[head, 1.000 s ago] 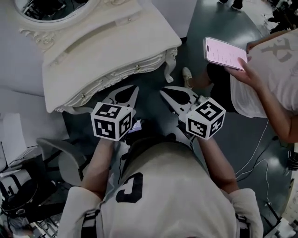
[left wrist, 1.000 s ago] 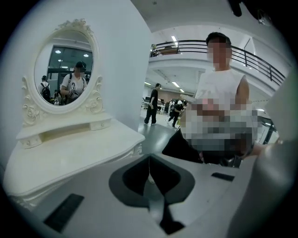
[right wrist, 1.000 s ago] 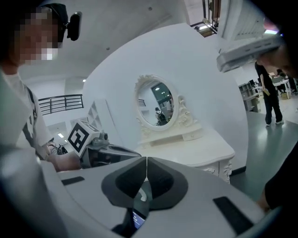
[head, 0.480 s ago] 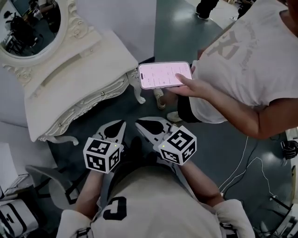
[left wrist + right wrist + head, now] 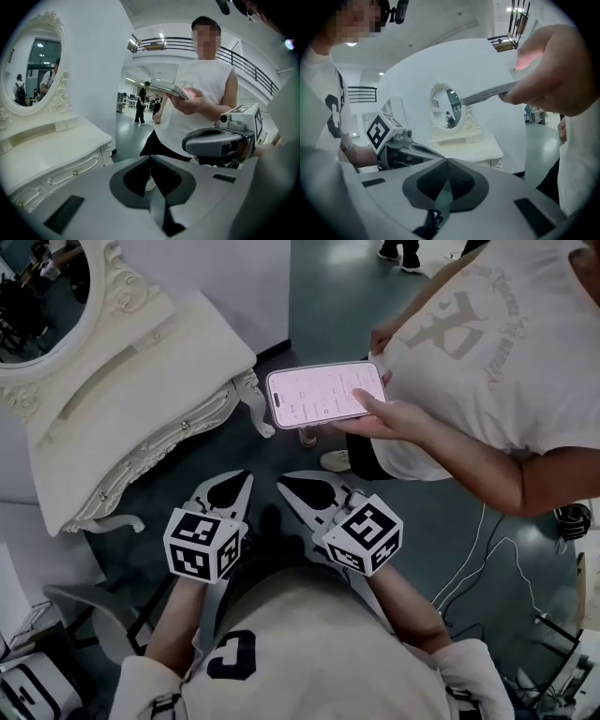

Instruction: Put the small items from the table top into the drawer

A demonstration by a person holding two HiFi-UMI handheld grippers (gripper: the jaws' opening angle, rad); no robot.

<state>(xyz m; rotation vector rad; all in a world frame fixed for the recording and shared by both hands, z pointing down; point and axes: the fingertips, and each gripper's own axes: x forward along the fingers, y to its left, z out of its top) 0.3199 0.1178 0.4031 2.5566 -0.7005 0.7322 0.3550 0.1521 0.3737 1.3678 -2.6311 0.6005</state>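
The white dressing table (image 5: pixel 141 371) stands at the upper left of the head view, its drawer front (image 5: pixel 155 446) closed and its top bare of small items as far as I can see. My left gripper (image 5: pixel 246 476) and right gripper (image 5: pixel 284 479) hang side by side in front of my torso, over the dark floor and short of the table. Both are shut with nothing between the jaws. In the left gripper view the shut left gripper (image 5: pixel 151 157) points past the table (image 5: pixel 51 145). The right gripper (image 5: pixel 446 159) faces the mirror (image 5: pixel 447 110).
A person stands close on the right holding a phone (image 5: pixel 326 393) out over the floor ahead of my grippers; their shoe (image 5: pixel 336 460) is just beyond the jaw tips. A grey chair (image 5: pixel 84 601) sits at the lower left. Cables (image 5: pixel 487 549) trail on the floor at the right.
The view has swung right: the dressing table slid to the left edge, and the person with the phone now fills the upper right. Both grippers stayed shut by my torso.
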